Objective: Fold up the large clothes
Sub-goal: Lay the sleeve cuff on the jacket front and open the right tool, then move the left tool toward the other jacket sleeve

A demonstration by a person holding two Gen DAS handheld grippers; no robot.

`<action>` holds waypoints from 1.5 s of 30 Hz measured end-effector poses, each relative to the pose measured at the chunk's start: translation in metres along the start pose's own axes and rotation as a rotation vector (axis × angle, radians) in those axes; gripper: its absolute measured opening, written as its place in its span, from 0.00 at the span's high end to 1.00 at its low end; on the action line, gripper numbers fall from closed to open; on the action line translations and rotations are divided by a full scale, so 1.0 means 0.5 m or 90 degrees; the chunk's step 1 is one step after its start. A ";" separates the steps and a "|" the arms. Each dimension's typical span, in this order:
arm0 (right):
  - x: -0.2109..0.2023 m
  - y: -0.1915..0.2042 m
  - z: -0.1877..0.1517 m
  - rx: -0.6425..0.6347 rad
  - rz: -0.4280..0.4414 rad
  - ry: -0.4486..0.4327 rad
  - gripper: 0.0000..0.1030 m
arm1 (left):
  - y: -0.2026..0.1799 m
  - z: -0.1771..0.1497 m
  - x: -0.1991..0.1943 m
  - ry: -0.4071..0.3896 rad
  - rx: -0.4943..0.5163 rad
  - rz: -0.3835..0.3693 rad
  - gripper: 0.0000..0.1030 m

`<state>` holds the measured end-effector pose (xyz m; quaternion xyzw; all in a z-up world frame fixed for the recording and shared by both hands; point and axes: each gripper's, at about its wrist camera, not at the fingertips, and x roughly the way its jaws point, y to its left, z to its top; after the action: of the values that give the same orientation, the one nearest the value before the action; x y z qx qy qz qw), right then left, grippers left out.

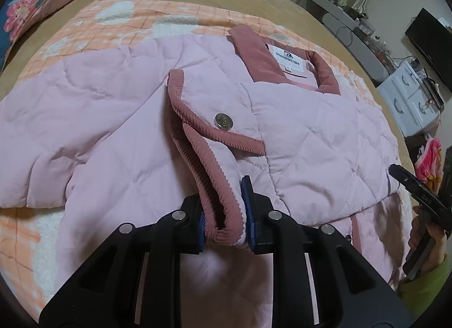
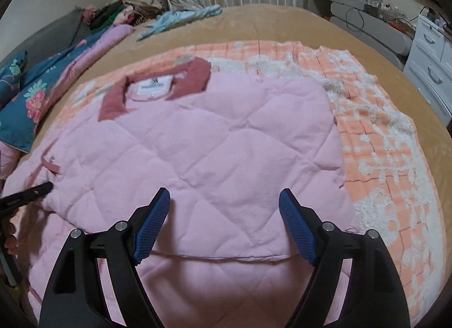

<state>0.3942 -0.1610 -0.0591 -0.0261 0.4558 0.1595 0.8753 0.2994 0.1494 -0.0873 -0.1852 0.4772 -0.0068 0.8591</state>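
A pink quilted jacket [image 1: 310, 136] with a dusty-red corduroy collar [image 1: 254, 54] lies on the bed, partly folded. My left gripper [image 1: 224, 222] is shut on the sleeve's corduroy cuff [image 1: 203, 158], which has a silver snap button [image 1: 223, 121]. In the right wrist view the jacket [image 2: 220, 141] lies flat with its collar [image 2: 195, 74] at the far left. My right gripper [image 2: 224, 220] is open and empty, just above the folded jacket's near edge. The right gripper shows at the right edge of the left wrist view [image 1: 415, 184].
An orange-and-white checked fleece blanket [image 2: 378, 141] lies under the jacket on the tan bedspread [image 2: 282, 23]. A blue floral quilt [image 2: 25, 102] and light-blue cloth [image 2: 180, 20] lie at the far side. White drawers [image 2: 432, 68] and a cluttered shelf [image 2: 367, 3] stand to the right.
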 end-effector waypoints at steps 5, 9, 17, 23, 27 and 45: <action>0.044 -0.024 -0.013 0.010 -0.019 0.040 0.24 | -0.003 -0.003 -0.001 0.002 0.003 -0.003 0.84; 0.063 -0.030 -0.022 0.020 -0.027 0.039 0.23 | -0.011 -0.001 -0.003 0.005 0.014 -0.006 0.79; 0.025 -0.013 -0.017 0.051 -0.023 0.025 0.19 | -0.014 0.002 -0.047 -0.004 0.011 -0.018 0.49; -0.031 0.019 -0.023 0.047 -0.002 -0.004 0.09 | -0.016 0.000 -0.094 -0.024 0.007 -0.029 0.11; -0.063 0.050 -0.018 0.050 0.027 -0.026 0.06 | -0.007 -0.004 -0.126 -0.039 -0.002 -0.025 0.09; -0.155 0.241 0.009 -0.025 0.095 -0.076 0.05 | 0.141 -0.047 -0.241 -0.096 -0.103 0.033 0.09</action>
<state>0.3199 -0.0659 0.0178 -0.0001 0.3999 0.2343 0.8861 0.2030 0.2303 -0.0229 -0.2414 0.4151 0.0678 0.8745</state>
